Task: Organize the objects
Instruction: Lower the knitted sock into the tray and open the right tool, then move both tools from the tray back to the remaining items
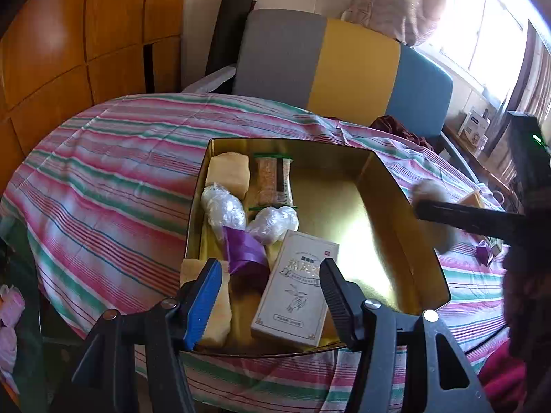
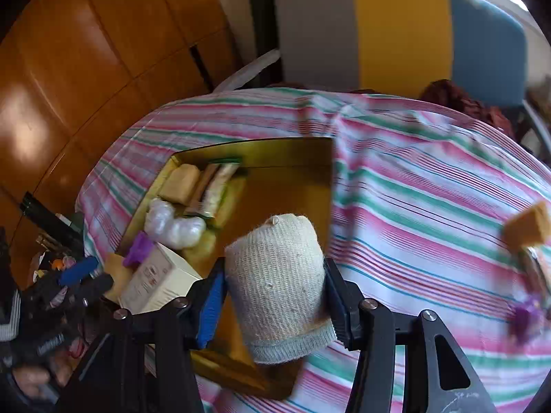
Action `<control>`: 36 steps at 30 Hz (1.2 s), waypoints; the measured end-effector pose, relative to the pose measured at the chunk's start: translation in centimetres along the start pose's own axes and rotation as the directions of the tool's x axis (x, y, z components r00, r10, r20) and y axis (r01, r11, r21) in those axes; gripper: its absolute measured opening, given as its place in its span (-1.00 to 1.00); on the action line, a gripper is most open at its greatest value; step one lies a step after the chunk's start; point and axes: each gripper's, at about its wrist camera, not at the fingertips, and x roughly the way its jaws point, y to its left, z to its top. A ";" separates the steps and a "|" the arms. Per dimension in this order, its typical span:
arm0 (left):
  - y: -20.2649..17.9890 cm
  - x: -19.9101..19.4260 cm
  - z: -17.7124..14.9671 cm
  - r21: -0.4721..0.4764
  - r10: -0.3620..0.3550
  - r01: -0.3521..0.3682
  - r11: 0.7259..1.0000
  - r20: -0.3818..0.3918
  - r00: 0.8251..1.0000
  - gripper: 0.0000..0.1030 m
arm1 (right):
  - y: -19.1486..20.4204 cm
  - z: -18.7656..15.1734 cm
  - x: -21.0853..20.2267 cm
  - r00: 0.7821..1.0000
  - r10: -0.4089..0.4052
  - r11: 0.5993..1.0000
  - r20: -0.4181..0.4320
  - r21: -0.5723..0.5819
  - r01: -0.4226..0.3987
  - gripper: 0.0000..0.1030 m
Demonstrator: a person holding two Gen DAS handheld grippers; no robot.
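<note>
Striped cloth in pink, green and white covers the table (image 1: 103, 179), with a grey, yellow and blue chair back behind it and wooden panelling to the left.

Left wrist view: a gold tray (image 1: 406, 203) lies open on the cloth. Its left half is packed: a pale box (image 1: 294, 289), a purple wrapper (image 1: 242, 249), two clear-wrapped bundles, sponges and a snack packet. Its right half is bare. The left gripper (image 1: 270, 296) hovers over the near-left contents, jaws parted at a middling width and gripping nothing; the pale box lies below and between them, untouched. At the right edge the right gripper's dark finger crosses the frame with a blurred, fuzzy grey shape, apparently the item it carries.

Right wrist view: the right gripper (image 2: 275, 296) is clamped on a rolled knit sock (image 2: 275, 275), cream with a grey cuff. The roll's long axis runs along the fingers, rounded end pointing forward and down, cuff nearest the camera. It hangs above the tray's near right portion, with the bare gold floor directly ahead and slightly left. A tan sponge (image 2: 527, 223) and purple scrap remain on the cloth at right.

Judgement: the right hand is the nearer to the vacant space; lowering forward should seat the sock lengthwise.
</note>
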 end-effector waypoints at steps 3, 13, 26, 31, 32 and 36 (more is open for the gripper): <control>1.0 0.3 -0.1 -0.030 0.004 -0.004 1.000 -0.005 1.000 0.14 | 1.6 1.0 3.0 0.999 -0.011 1.000 -0.041 -0.019 0.011 0.05; 4.1 0.9 -0.4 -0.117 0.031 -0.033 0.993 -0.017 0.999 0.14 | 3.8 1.0 9.0 0.986 0.107 0.994 -0.129 0.039 -0.102 0.13; 1.7 -0.5 0.9 -0.045 0.017 -0.016 0.999 0.029 0.999 0.14 | 2.1 0.7 2.4 0.999 0.043 0.998 0.020 0.053 -0.044 0.36; -0.6 -1.3 1.5 0.018 -0.006 0.005 1.000 0.044 0.999 0.14 | -0.2 -0.2 -1.4 0.996 -0.018 0.999 0.087 0.052 0.013 0.44; -1.0 -1.4 1.5 0.030 -0.010 0.008 1.000 0.046 0.999 0.14 | -0.7 -0.4 -2.1 0.995 -0.029 0.998 0.096 0.052 0.024 0.45; -3.1 -1.5 1.8 0.079 -0.030 0.026 0.997 0.049 0.998 0.14 | -3.3 -1.4 -5.0 0.987 -0.089 0.994 0.136 0.070 0.081 0.45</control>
